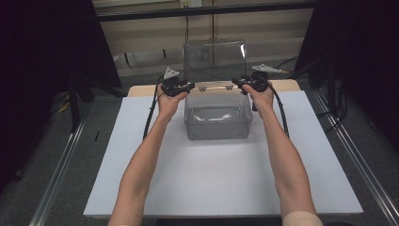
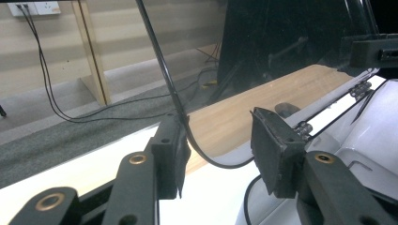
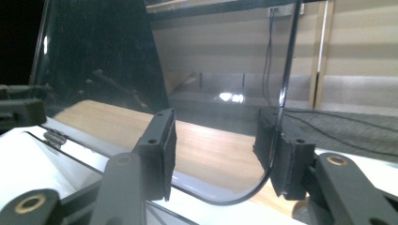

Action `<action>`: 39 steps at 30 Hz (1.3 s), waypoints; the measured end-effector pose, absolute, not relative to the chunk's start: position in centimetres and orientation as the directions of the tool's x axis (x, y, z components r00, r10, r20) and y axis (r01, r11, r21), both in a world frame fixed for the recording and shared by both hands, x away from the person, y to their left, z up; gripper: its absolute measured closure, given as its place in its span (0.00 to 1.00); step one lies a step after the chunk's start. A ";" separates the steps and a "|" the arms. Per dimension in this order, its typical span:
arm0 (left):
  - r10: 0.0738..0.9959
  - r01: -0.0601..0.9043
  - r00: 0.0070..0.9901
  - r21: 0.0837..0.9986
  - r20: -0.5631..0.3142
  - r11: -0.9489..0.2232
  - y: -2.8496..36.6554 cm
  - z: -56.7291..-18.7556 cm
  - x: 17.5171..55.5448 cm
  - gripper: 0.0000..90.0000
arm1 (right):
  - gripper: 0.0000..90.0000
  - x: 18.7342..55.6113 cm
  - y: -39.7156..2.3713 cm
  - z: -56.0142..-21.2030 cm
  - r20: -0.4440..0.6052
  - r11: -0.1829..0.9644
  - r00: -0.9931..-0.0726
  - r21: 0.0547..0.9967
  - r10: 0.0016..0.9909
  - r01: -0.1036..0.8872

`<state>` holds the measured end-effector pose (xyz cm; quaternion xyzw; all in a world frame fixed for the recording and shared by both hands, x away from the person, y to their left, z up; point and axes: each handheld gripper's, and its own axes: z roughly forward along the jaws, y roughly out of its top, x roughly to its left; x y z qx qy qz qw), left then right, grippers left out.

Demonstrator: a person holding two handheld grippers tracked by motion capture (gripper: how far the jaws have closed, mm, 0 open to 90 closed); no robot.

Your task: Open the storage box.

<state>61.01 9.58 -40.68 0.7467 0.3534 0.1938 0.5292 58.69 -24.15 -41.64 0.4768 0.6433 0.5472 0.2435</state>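
**Clear box with raised lid, a gripper at each rear corner**

Forearms enter from the near edge in the high view and reach far across the white board (image 1: 221, 174), the largest surface here, which lies on a wooden table (image 1: 141, 89) whose bare top shows along the far side. Grey floor surrounds it, with a pale wall and trailing cables beyond.

Toward the far middle of the board stands a clear plastic box (image 1: 217, 123), see-through and rectangular. Its clear lid (image 1: 214, 59) is up, standing roughly upright from small hinges (image 1: 203, 88) along the box's far rim.

At the lid's left lower corner sits the left gripper (image 1: 189, 86), held in the left hand (image 1: 170, 100). From its own camera, the left gripper (image 2: 218, 145) has its jaws spread, the lid's rounded corner edge (image 2: 187, 136) passing between them and lying against the left pad; the other pad stands apart from it.

At the right lower corner is the right gripper (image 1: 236, 83), in the right hand (image 1: 260, 97). In its own view the right gripper (image 3: 216, 150) also has jaws parted, the lid's curved edge (image 3: 277, 136) running down beside the right pad, with the left pad well clear.
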 end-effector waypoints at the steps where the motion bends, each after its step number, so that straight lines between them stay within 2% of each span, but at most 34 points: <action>1: 0.735 0.330 0.671 0.927 -0.097 -0.179 9.5 -40.7 61.0 0.62 | 0.51 58.7 -24.1 -41.6 0.201 -0.045 -0.429 0.937 0.881 0.347; 6: 0.743 0.345 0.660 0.923 -0.110 -0.170 9.5 -40.7 61.0 0.61 | 0.47 58.7 -24.1 -41.8 0.197 -0.034 -0.437 0.935 0.877 0.354; 9: 0.743 0.353 0.658 0.923 -0.127 -0.155 9.5 -40.9 61.1 0.60 | 0.38 58.8 -23.8 -42.0 0.171 0.000 -0.454 0.936 0.875 0.353; 14: 0.756 0.362 0.641 0.921 -0.133 -0.145 9.5 -41.0 61.2 0.56 | 0.38 58.8 -23.9 -42.2 0.201 -0.017 -0.457 0.927 0.866 0.375; 20: 0.755 0.370 0.639 0.919 -0.147 -0.134 9.6 -41.1 61.2 0.55 | 0.39 58.9 -24.0 -42.4 0.221 -0.036 -0.451 0.923 0.865 0.383; 26: 0.762 0.347 0.640 0.923 -0.104 -0.165 9.4 -41.1 61.2 0.50 | 0.34 59.1 -24.0 -42.5 0.281 -0.091 -0.411 0.901 0.867 0.424; 30: 0.762 0.363 0.631 0.924 -0.147 -0.122 9.5 -41.5 61.3 0.48 | 0.35 59.1 -24.0 -42.8 0.305 -0.121 -0.391 0.895 0.869 0.430; 37: 0.765 0.340 0.633 0.930 -0.119 -0.137 9.4 -41.6 61.1 0.48 | 0.34 59.2 -24.1 -42.8 0.329 -0.142 -0.370 0.882 0.869 0.450; 39: 0.764 0.348 0.630 0.930 -0.138 -0.119 9.4 -41.7 61.2 0.48 | 0.34 59.2 -24.0 -42.9 0.340 -0.158 -0.357 0.878 0.870 0.451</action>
